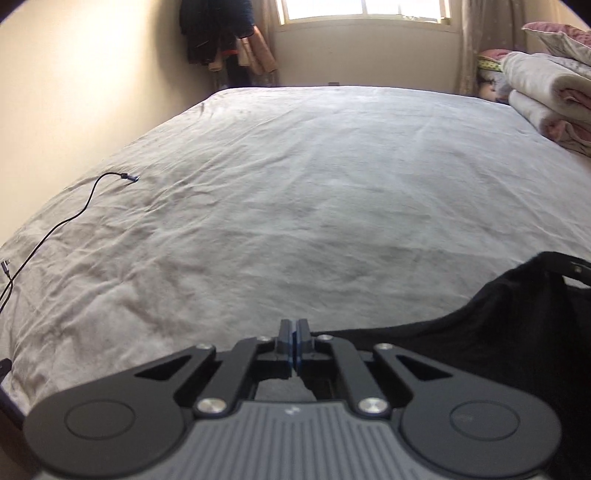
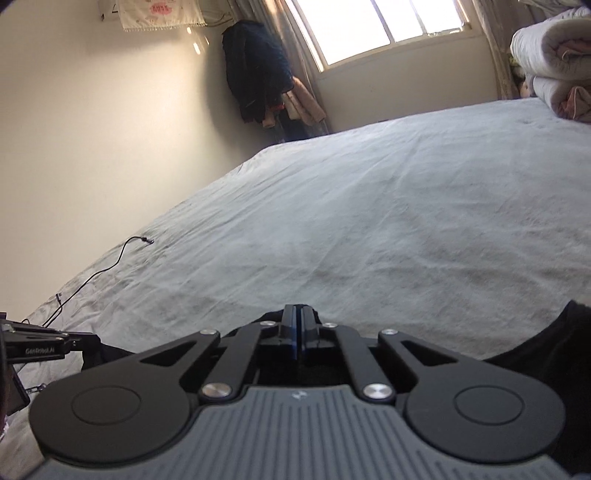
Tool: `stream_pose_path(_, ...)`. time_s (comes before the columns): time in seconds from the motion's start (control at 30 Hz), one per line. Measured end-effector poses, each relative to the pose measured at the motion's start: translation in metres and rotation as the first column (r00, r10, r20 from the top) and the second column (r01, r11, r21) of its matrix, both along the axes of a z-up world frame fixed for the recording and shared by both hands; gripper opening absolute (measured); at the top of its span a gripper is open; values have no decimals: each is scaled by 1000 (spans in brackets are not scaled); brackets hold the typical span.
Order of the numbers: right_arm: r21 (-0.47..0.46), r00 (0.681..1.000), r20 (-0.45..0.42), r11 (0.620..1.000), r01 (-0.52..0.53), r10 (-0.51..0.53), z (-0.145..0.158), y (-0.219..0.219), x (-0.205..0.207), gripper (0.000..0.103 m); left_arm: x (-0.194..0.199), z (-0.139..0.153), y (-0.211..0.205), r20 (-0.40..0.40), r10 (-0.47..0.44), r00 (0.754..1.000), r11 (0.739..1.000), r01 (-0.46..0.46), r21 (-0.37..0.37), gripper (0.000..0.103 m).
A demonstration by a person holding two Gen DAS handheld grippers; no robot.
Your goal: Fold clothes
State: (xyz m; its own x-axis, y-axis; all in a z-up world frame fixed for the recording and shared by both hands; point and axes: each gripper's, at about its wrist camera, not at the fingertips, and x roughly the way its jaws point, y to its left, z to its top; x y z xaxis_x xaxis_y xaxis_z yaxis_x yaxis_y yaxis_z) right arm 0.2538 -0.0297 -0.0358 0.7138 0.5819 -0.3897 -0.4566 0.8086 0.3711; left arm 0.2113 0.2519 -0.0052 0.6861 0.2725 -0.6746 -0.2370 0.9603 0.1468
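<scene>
Both tongs, left tongs (image 1: 294, 334) and right tongs (image 2: 296, 325), seem clamped on a black garment (image 1: 498, 332), held taut above the bed (image 1: 295, 192); next, probably laying it flat.

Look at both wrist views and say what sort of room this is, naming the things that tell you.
Most likely a home bedroom. A wide bed with a wrinkled pale sheet fills both views, folded quilts are stacked at its far right corner, and dark clothes hang in the corner beside a curtained window.
</scene>
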Motion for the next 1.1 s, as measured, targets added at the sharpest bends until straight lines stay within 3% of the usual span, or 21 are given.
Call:
stream_pose_path(0.13, -18, 1000, -20, 1000, 4, -5, -5, 2, 4, 3, 20, -9, 2, -35, 25, 999, 1000, -25, 6, 1)
stream_pose_path(0.23, -30, 999, -39, 1000, 6, -7, -10, 3, 8, 3, 31, -21, -1, -67, 13, 998, 999, -16, -40, 2)
stream_pose_path(0.37, -22, 999, -54, 1000, 0, -1, -11, 2, 9, 4, 31, -25, -9, -65, -13, 998, 999, 11, -39, 3)
stream_pose_path(0.43, -19, 998, -68, 1000, -14, 13, -11, 3, 9, 5, 25, -21, -7, -65, -10, 998, 997, 5, -75, 4)
stream_pose_path(0.5, -19, 996, -86, 999, -26, 24, -11, 3, 8, 14, 15, -16, -3, -70, 0, 998, 990, -10, -139, 14)
stream_pose_path(0.6, -17, 993, -112, 999, -44, 42, -10, 4, 7, 14, -5, -8, -2, -82, 21, 996, 975, -39, -221, 32)
stream_pose_path(0.63, -16, 992, -120, 999, -50, 48, -10, 5, 6, 16, -12, -7, -1, -88, 26, 996, 967, -47, -251, 32)
stream_pose_path(0.7, -15, 989, -137, 998, -62, 60, -9, 5, 5, 33, -25, -6, -1, -102, 30, 994, 948, -61, -312, 32)
stream_pose_path(0.77, -22, 987, -147, 997, -73, 69, -7, 6, 4, 42, -36, -7, -1, -118, 30, 993, 926, -72, -370, 32)
stream_pose_path(0.93, -76, 986, -143, 993, -95, 83, 3, 10, -2, 42, -50, -17, -7, -168, 10, 986, 867, -92, -489, 31)
stream_pose_path(1.03, -99, 986, -145, 990, -100, 85, 2, 13, -3, 42, -51, -22, -15, -172, 21, 985, 867, -104, -488, 21)
stream_pose_path(1.07, -104, 986, -147, 990, -100, 84, 0, 14, -3, 42, -50, -23, -17, -171, 27, 985, 882, -104, -460, 8)
stream_pose_path(1.1, -106, 985, -150, 989, -103, 86, -1, 15, -2, 42, -49, -24, -20, -168, 20, 986, 896, -92, -435, 5)
